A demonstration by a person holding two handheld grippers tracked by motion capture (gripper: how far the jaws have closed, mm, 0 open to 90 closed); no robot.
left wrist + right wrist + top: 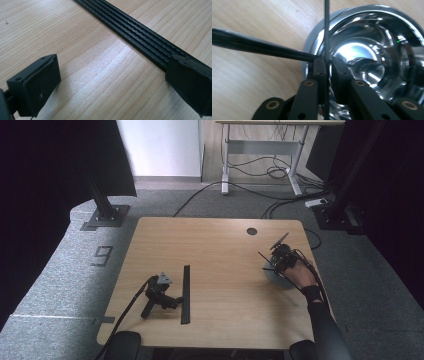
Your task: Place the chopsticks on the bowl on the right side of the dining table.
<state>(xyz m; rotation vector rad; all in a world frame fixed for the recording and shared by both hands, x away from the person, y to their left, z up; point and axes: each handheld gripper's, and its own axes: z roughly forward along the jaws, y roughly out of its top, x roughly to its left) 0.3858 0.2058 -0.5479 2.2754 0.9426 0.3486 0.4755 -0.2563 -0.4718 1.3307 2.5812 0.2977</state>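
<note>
A shiny steel bowl [278, 280] [372, 47] stands near the table's right edge. A gloved hand holds my right gripper [274, 265] [329, 63] over the bowl's rim, pointing down. Its jaws are a narrow gap apart, with a thin black stick [327, 27] running up between them; the pads do not clamp it. A second, thicker black stick [259, 46] [265, 257] slants away from the left jaw across the wood. My left gripper [176, 301] [110, 82] lies on the table by itself, open wide and holding nothing. Its one jaw rests at a long ribbed black strip [186, 292] [140, 35].
The wooden table [225, 305] has a round cable hole [251, 231] at its back right. A cable trails from the left gripper over the front edge. Beyond the table are grey carpet, black stand feet and a desk frame with loose cables.
</note>
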